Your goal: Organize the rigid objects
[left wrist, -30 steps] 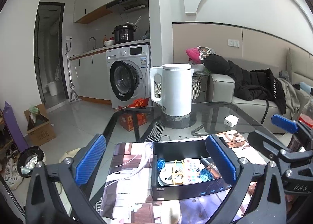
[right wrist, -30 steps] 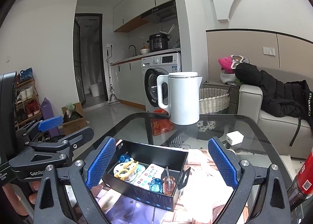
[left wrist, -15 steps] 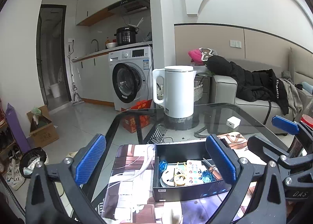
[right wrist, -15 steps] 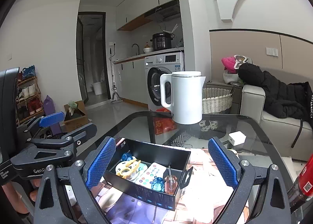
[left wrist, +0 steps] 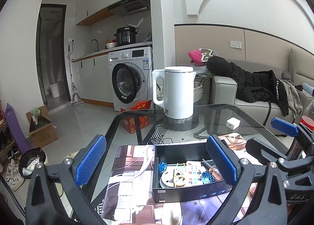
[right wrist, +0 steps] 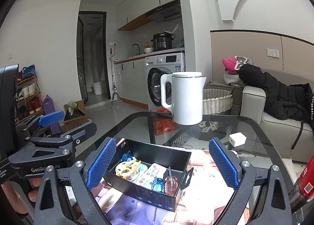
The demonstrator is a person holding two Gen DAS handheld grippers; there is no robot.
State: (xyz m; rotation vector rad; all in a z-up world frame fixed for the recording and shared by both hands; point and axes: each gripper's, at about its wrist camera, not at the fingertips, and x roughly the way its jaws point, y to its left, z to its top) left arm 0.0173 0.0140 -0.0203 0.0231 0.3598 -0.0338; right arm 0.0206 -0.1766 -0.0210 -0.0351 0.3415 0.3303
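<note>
A black open box (left wrist: 182, 191) (right wrist: 145, 185) sits on a patterned mat on the glass table. Inside lie a white remote with coloured buttons (left wrist: 193, 172) (right wrist: 150, 175), two blue faceted pieces (left wrist: 162, 166) (right wrist: 158, 184), a yellow ring-shaped piece on a round white thing (left wrist: 177, 176) (right wrist: 126, 170) and a small screwdriver with an orange handle (right wrist: 169, 183). My left gripper (left wrist: 157, 164) is open above and in front of the box, empty. My right gripper (right wrist: 162, 166) is open too, raised over the box with nothing between its fingers.
A white kettle (left wrist: 175, 95) (right wrist: 183, 97) stands at the table's far side, with a white charger cube (left wrist: 233, 123) (right wrist: 237, 138) to its right. A red bottle (right wrist: 306, 181) is at the right edge. White cables (left wrist: 141, 166) lie on the mat left of the box.
Both grippers have risen and drawn back a little from the box, which looks smaller now. Both stay open. The items in the box have not moved.
</note>
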